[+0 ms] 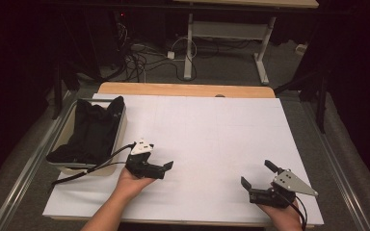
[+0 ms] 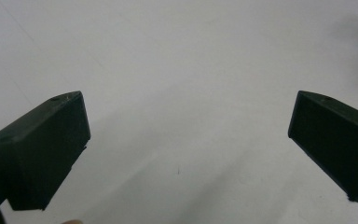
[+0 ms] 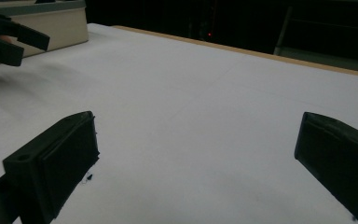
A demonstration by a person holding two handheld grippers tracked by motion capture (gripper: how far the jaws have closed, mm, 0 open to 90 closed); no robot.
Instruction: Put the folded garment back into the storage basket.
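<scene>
Black cloth [image 1: 92,130] lies heaped in the beige bin [image 1: 120,131] at the table's left edge, high view; left gripper [image 1: 161,169] near it, right gripper [image 1: 257,174] well apart. Left gripper view: jaws spread, holding nothing over white sheet [image 2: 182,70]. Right gripper view: jaws likewise spread, unladen. Judged pre-grasp; next, left reaches into bin.

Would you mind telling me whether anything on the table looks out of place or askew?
Only the black cloth stands out: it spills over the rim of the beige rectangular bin at the table's left edge. Both grippers are open over the white sheet.
</scene>
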